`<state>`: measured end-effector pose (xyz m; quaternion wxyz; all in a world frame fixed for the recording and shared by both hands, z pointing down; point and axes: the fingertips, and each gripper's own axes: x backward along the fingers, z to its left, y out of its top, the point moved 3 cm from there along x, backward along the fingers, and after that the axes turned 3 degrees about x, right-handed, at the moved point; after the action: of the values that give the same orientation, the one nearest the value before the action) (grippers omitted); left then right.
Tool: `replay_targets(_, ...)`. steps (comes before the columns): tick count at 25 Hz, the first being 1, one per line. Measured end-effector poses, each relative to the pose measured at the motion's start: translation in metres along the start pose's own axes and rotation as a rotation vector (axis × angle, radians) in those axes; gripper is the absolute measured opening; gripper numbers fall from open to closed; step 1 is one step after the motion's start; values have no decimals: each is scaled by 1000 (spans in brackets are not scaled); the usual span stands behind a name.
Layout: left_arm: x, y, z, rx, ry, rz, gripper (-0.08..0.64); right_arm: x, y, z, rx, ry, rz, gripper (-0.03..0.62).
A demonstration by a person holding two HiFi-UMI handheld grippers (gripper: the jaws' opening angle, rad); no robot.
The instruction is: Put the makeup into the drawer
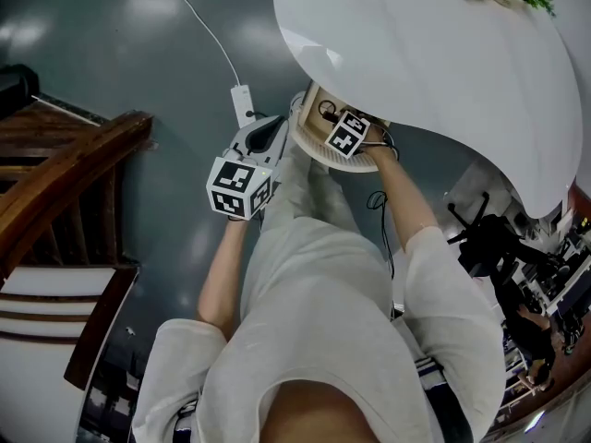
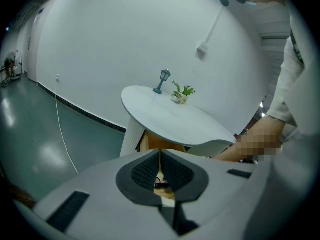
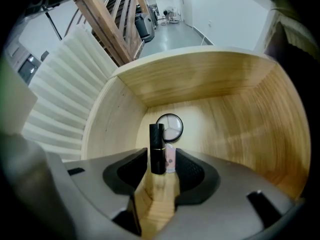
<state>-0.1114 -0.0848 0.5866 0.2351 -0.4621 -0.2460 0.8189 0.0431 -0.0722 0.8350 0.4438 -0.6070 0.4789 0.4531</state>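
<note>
Head view: pretty dim rm. The white table (image 1: 434, 53) is the brightest thing, w/ a shiny streak near its left edge. Left of the table the dark floor (image 1: 111, 53) shows soft pale blobs of lamp light. Under the table it's shady. Lines bend near the pic edges.

Left gripper view: the wall (image 2: 125, 39) behind the table is bright & even. Corners go black. My left gripper (image 2: 160, 159), below the table, looks a bit fuzzy.

Right gripper view: the drawer (image 3: 200, 89) under the table glows warm, darker low down. Corners black, sides smeared.
</note>
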Motion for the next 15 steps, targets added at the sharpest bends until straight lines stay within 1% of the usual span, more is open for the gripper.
replay_targets(4, 0, -1, -4, -13, -14, -3, 15, 13, 6, 1, -3, -30, -47, 173)
replay_targets(10, 5, 4, -15, -42, -27, -19, 17, 52, 21, 6, -20, -85, -163, 164)
replay_targets(15, 11, 13, -31, -81, -34, -42, 17, 88, 21, 12, -62, -144, -259, 147)
